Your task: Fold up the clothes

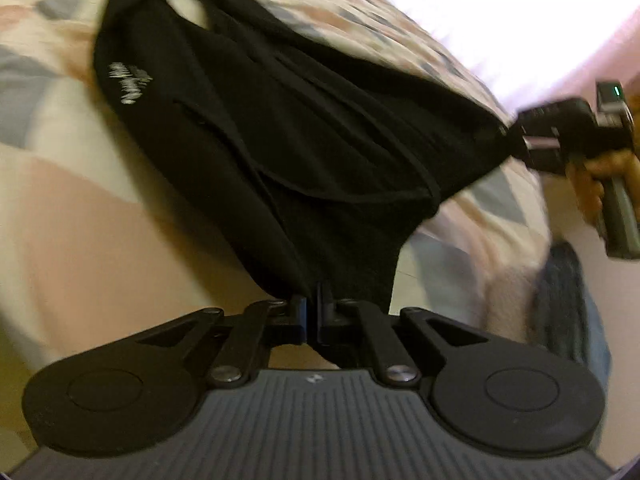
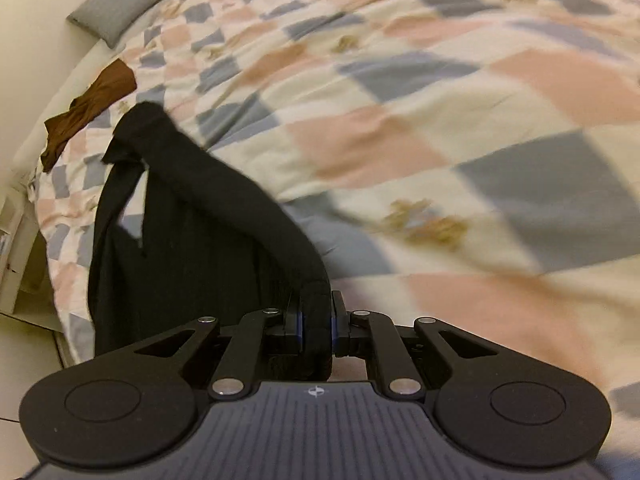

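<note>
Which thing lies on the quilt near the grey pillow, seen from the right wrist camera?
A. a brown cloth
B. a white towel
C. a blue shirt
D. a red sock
A: a crumpled brown cloth lies at the quilt's far left edge, a little nearer than the grey pillow; nothing white, red or blue lies there.

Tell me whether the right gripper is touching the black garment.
Touching: the right wrist view shows the right gripper shut on a bunched fold of the black garment.

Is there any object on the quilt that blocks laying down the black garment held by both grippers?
Nothing visible does. The black garment hangs from both grippers over bare quilt; the brown cloth and grey pillow lie farther away.
</note>
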The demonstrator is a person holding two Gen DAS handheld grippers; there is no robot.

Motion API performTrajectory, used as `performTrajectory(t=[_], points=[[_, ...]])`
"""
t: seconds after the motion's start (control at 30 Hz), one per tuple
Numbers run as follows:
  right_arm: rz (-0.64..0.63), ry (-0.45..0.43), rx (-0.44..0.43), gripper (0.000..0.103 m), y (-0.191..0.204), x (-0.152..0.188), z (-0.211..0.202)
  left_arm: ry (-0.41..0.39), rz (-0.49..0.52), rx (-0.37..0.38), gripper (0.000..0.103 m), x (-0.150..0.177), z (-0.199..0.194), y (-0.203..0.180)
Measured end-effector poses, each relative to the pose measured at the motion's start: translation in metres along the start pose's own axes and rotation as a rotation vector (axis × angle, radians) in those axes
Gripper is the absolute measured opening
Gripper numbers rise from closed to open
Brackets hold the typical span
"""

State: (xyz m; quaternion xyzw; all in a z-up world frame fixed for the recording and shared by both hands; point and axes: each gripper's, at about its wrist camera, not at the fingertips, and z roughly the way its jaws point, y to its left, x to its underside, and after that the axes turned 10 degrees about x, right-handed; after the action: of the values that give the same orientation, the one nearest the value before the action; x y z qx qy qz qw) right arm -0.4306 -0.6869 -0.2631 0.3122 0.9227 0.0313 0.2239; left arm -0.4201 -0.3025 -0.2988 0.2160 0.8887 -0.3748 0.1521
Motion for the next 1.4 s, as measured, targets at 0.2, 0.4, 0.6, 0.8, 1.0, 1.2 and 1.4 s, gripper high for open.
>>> performTrajectory(t=[0.2,0.4,0.6,0.8,1.0,1.2,1.4], points=[[-0.025,-0.063,0.124,0.011,-0.043,-0.019,-0.017,0.079,0.088,0.131,0.002,0.002,0.046,-0.051],[0.069,0.028,0.282,0.041,-0.069,-0.015,0.041,0.27,0.103,0.162,0.006,0.0,0.095,-0.054],[0.087,-0.057,0.406,0.068,-0.031,0.02,0.038,0.367,0.184,0.239,0.042,-0.052,0.03,-0.009],[0.098,-0.111,0.206,0.047,0.03,0.034,0.022,0.178,0.289,-0.148,0.032,-0.164,-0.022,0.086],[0.066,-0.115,0.154,0.032,0.129,0.028,0.061,-0.047,0.389,-0.395,0.039,-0.317,-0.011,0.187],[0.345,-0.086,0.256,0.042,0.21,0.023,0.103,-0.044,0.482,-0.31,0.045,-0.467,0.038,0.277],[0.449,-0.034,0.26,0.05,0.289,0.018,0.134,0.095,0.128,-0.063,0.057,-0.575,0.092,0.368]])
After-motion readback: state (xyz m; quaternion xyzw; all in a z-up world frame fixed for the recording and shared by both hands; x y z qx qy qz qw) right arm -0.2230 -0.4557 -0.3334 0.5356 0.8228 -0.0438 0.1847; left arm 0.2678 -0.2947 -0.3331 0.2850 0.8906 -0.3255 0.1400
